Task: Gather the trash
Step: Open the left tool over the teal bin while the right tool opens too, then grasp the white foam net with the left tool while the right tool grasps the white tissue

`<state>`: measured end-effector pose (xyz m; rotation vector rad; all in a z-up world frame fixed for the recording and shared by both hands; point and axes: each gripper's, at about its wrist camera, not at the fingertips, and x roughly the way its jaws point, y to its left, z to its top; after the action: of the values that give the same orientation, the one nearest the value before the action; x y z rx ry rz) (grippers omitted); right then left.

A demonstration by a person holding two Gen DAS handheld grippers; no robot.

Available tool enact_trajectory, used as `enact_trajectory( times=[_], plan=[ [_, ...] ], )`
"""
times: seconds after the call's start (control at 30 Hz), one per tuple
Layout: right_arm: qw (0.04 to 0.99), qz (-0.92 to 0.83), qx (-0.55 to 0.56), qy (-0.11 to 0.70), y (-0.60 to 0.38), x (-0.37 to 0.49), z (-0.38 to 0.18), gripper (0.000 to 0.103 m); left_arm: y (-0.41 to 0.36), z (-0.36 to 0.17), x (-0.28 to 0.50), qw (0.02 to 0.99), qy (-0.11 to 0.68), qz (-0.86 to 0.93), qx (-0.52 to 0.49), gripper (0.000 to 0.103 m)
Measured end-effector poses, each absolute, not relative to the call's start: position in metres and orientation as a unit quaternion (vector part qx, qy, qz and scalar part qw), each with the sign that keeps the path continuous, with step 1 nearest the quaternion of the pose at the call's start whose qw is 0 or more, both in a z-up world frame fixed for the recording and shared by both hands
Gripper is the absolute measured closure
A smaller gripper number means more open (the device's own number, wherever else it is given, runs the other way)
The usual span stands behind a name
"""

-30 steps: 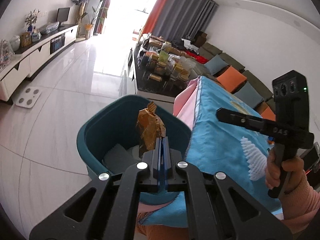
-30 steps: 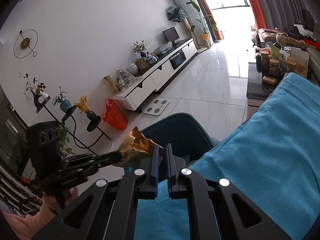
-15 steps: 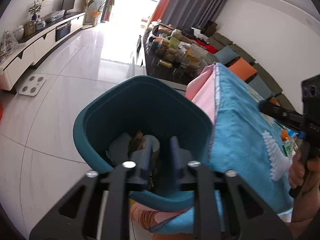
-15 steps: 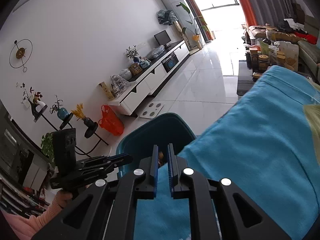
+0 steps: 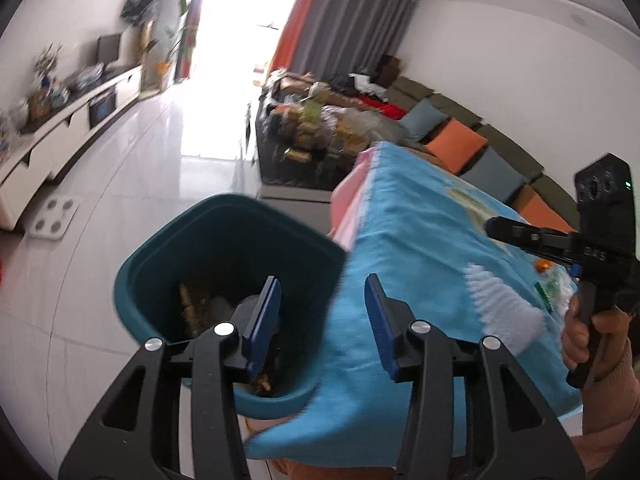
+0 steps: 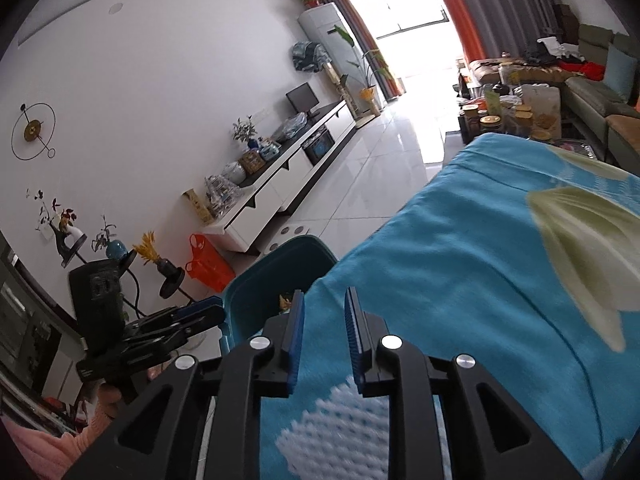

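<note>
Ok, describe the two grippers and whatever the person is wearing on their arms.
Both are matte black plastic with triangular cut-outs, silver screws and blue ribbed pads on the fingers. The left gripper shows this up close, as does the right gripper. From the side, each has a pistol-style handle and a boxy black camera block; the right one's shows a small green light and white lettering. The sleeve is pinkish knit.

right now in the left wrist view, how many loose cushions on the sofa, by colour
orange cushions: 2
blue-grey cushions: 2
total in view: 4 (the held gripper on the right may hide more)
</note>
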<state>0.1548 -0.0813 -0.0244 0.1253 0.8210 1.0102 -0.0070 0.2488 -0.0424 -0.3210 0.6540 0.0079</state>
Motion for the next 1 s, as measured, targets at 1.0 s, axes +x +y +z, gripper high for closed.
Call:
enact_trajectory(
  times=[1.0],
  plan=[
    [0.881, 0.312, 0.109, 0.338, -0.279, 0.129, -0.021, 0.053, 0.107, -0.062, 0.023, 0.913, 0.365, -0.145, -0.108, 0.032]
  ],
)
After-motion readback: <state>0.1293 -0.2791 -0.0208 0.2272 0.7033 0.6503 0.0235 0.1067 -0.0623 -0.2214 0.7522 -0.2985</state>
